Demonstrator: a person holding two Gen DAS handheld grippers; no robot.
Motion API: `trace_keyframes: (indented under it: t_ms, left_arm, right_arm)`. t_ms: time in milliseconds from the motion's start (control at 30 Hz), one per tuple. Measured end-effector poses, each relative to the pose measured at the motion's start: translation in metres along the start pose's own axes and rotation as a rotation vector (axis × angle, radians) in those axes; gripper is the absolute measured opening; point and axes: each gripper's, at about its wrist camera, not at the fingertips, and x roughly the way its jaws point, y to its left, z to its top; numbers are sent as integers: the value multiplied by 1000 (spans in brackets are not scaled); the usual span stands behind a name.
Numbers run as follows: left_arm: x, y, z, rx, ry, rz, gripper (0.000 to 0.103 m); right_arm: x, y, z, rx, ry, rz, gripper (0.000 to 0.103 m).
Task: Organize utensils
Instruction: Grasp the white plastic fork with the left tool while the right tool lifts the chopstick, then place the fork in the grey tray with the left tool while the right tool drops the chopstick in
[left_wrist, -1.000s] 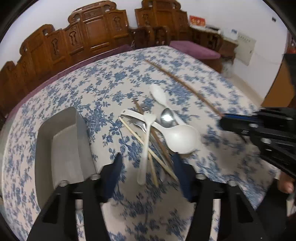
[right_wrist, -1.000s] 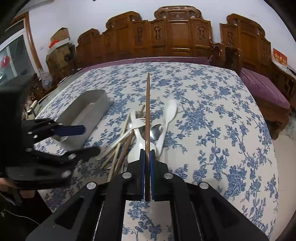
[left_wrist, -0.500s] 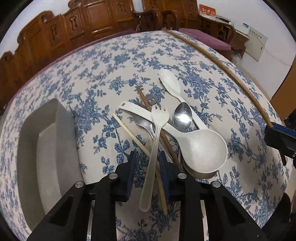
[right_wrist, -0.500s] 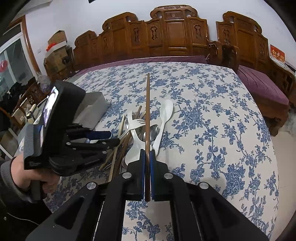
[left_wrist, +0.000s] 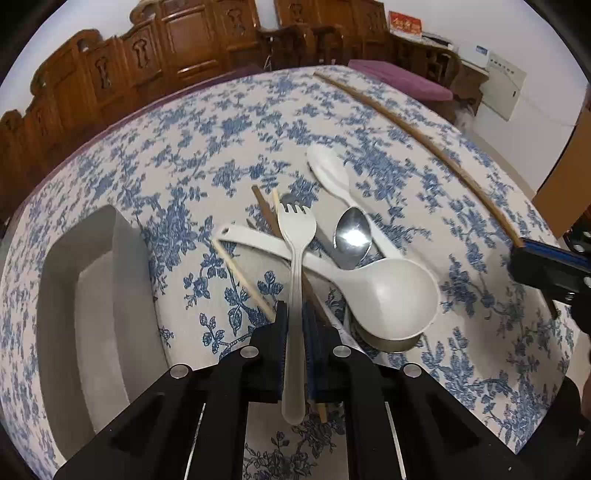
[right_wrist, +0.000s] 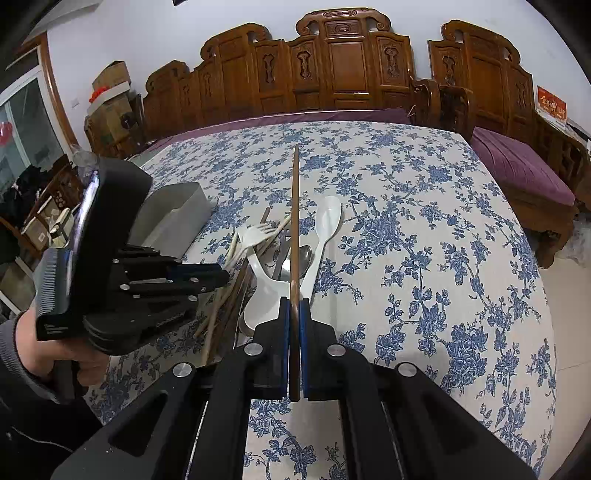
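- The right gripper (right_wrist: 294, 314) is clamped on a long brown chopstick (right_wrist: 295, 221) that runs straight ahead over the floral tablecloth (right_wrist: 424, 240).
- Just left of the chopstick a pile of utensils lies near the cloth's left edge: a white fork (right_wrist: 258, 234), a white ladle (right_wrist: 264, 291), a white spoon (right_wrist: 325, 229), a metal spoon (right_wrist: 303, 258) and pale chopsticks (right_wrist: 218, 306).
- The left gripper (right_wrist: 225, 277), held by a hand (right_wrist: 37, 347), is closing its jaws at the pile's left side; what lies between them is hidden.
- A grey tray (right_wrist: 173, 214) sits beyond it, by the left edge.

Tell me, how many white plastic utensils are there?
3: the white fork between the closing jaws of the left gripper; the white ladle right of it; the white spoon farthest back. Others may hide under the pile.
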Motion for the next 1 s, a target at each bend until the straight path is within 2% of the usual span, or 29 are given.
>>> trace_keyframes:
  t_ms: [200, 467, 733, 1000]
  left_arm:
    - [-20, 5, 0, -19, -43, -12, 7]
    - [-63, 34, -7, -53, -113, -26, 7]
    - [-89, 81, -19, -93, -153, -1, 7]
    - [-84, 128, -36, -153, -151, 16, 7]
  right_arm:
    - [0, 4, 0, -5, -2, -1, 6]
    - [-8, 23, 6, -19, -19, 6, 6]
    - [-11, 64, 23, -56, -39, 34, 6]
    - [8, 115, 36, -92, -21, 67, 6]
